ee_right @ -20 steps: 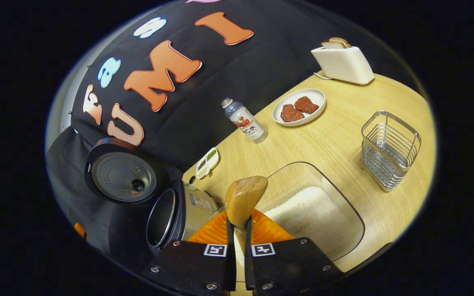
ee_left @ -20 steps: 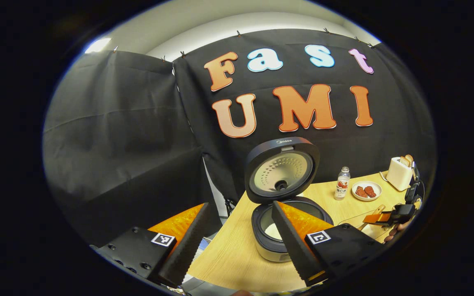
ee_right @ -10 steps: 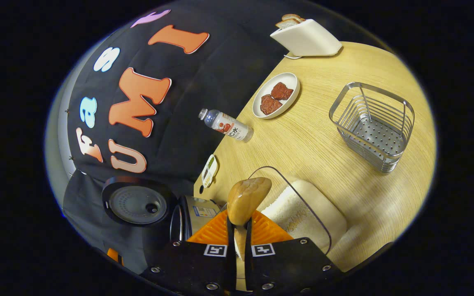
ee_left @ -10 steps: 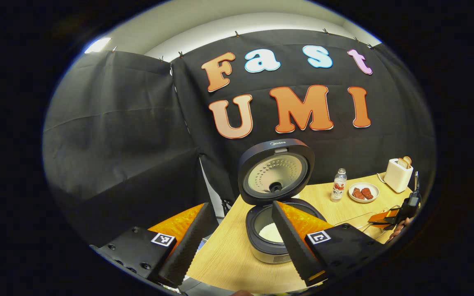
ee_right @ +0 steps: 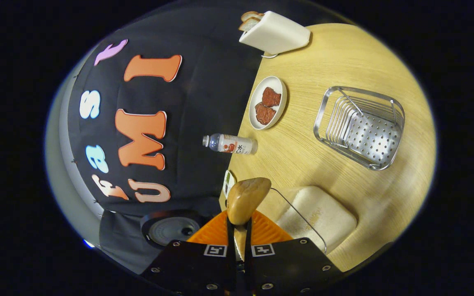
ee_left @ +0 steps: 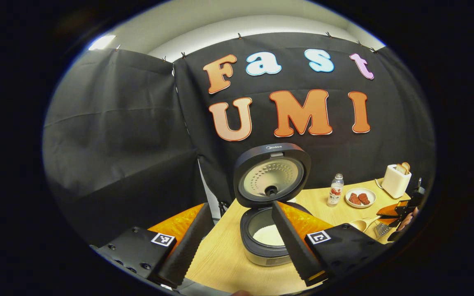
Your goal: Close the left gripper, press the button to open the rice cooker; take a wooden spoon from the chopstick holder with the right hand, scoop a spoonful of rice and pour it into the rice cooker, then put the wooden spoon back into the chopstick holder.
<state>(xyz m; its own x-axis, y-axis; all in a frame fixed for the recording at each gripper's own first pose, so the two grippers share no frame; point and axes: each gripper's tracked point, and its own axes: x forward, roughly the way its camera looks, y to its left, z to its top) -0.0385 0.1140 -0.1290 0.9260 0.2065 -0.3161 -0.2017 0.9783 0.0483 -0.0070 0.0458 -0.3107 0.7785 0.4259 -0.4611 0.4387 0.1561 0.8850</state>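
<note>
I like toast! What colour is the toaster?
The toaster is white; it shows best in the right gripper view.

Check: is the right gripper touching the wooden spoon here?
Touching. The right gripper view shows the right gripper with both fingers closed on the wooden spoon, whose handle sits pinched between them, bowl sticking out ahead.

Smooth pale wood-grain table point(ee_right: 344, 61). Polished wooden spoon point(ee_right: 247, 197). Shiny perforated metal wire holder point(ee_right: 360, 127). Clear glossy plastic box point(ee_right: 315, 218) of grainy white rice. Glossy white plate point(ee_right: 268, 102). Matt dark rice cooker point(ee_left: 266, 242), dull metal inner lid point(ee_left: 272, 177).
</note>
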